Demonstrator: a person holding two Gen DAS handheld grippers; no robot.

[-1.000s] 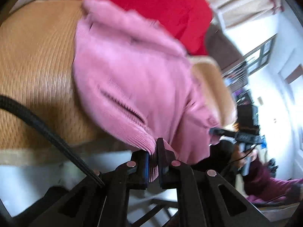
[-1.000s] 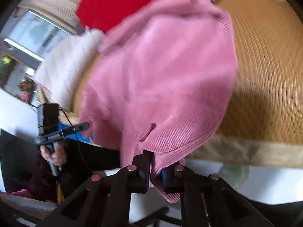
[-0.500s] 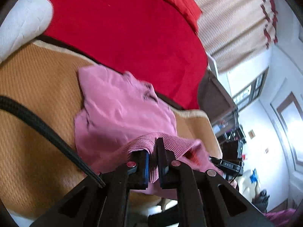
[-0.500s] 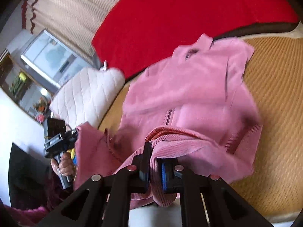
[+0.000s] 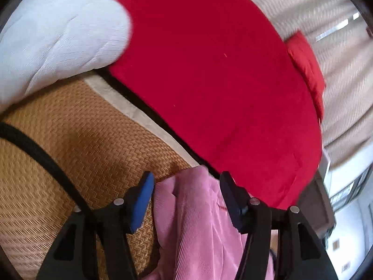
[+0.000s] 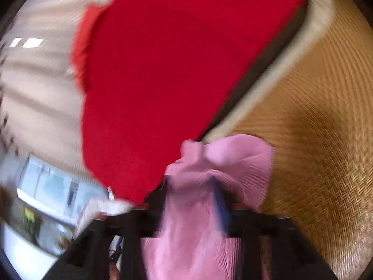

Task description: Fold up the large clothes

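A pink ribbed knit garment (image 5: 193, 221) lies on the woven straw mat (image 5: 70, 140), its far edge near the red blanket. My left gripper (image 5: 186, 177) hangs just over it. Its jaws are opening, and the cloth lies loose between the blue-padded left finger (image 5: 142, 198) and the right finger (image 5: 230, 198). The right wrist view is blurred by motion. There the same garment (image 6: 233, 161) bunches in front of and over my right gripper (image 6: 191, 196). Its jaws are opening too, with cloth between them that the fingers do not pinch.
A red blanket (image 5: 209, 81) covers the bed beyond the mat's pale border (image 5: 130, 109). A white quilted pillow (image 5: 51, 37) sits at the far left. Striped curtains (image 5: 338, 70) and a window (image 6: 51, 186) stand behind. A black cable (image 5: 42, 158) crosses the mat.
Both grippers carried the pink hem forward over the garment toward the red blanket. Both were shut on the hem before; now their jaws stand apart and the cloth rests on the mat.
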